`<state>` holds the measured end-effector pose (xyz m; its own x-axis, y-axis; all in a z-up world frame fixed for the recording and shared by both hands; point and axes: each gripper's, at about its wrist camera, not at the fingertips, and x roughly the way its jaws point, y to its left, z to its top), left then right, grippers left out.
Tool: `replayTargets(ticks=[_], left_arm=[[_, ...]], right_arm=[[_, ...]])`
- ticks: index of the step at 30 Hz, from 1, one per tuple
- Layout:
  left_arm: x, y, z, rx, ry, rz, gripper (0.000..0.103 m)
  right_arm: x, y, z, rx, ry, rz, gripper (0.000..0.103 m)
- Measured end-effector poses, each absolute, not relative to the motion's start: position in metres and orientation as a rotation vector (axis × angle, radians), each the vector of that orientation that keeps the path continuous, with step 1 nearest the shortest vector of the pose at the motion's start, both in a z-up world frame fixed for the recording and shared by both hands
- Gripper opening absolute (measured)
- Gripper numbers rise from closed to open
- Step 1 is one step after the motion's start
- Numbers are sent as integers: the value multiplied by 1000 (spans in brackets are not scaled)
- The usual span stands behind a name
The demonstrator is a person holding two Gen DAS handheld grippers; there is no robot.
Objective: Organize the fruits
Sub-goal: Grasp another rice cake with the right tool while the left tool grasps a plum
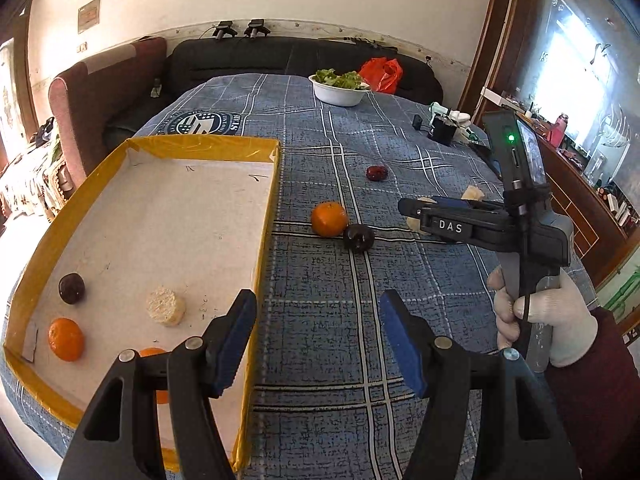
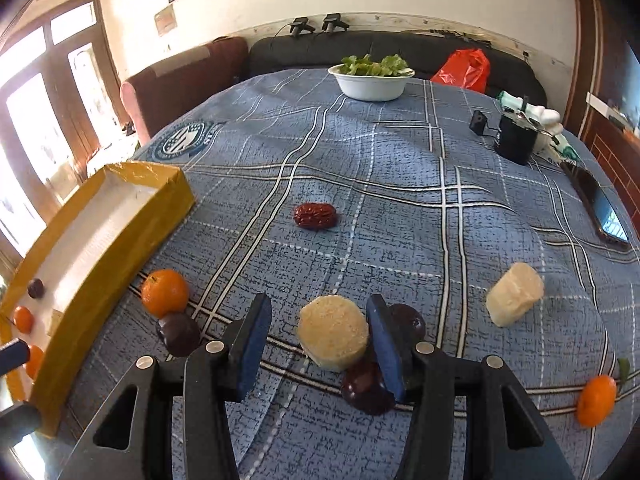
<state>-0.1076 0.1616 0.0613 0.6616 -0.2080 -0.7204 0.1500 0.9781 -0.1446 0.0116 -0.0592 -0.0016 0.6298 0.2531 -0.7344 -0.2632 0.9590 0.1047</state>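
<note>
A yellow-rimmed white tray point(image 1: 268, 216) lies on the left of the blue checked cloth; it also shows in the right wrist view point(image 2: 120, 240). In it are a dark plum point(image 1: 71, 288), a pale round slice point(image 1: 165, 305) and two oranges point(image 1: 66, 339). My left gripper point(image 1: 318, 342) is open and empty, over the tray's right rim. My right gripper point(image 2: 318, 346) is open around a pale round slice point(image 2: 333, 332) on the cloth. Loose fruit: an orange point(image 2: 165, 293), dark plums point(image 2: 178, 334) point(image 2: 366, 388), a red date point(image 2: 315, 216), a pale chunk point(image 2: 515, 294), another orange point(image 2: 597, 400).
A white bowl of greens point(image 2: 372, 80) and a red bag point(image 2: 464, 68) stand at the far side. A black box point(image 2: 516, 140) and a phone point(image 2: 604, 208) lie at the right. A sofa and an armchair stand behind the table.
</note>
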Motion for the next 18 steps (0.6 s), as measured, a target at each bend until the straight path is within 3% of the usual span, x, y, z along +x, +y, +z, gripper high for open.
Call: replayTargets(ticks=[2,4,16,18], left_arm=[[-104,160,59,-79,832,-209,64],[-100,156,57,-85,843,-218,63],[-47,111,44,-36,896,-264,63],[-34,104,33,-32,932,-253,59]], right_arm=[[12,-60,-3,-20,835,292,53],[9,-59,-3,-47,829,273,39],[-22,-104,12,168,762,304,39],[-23,-110,10,192,768,309,39]])
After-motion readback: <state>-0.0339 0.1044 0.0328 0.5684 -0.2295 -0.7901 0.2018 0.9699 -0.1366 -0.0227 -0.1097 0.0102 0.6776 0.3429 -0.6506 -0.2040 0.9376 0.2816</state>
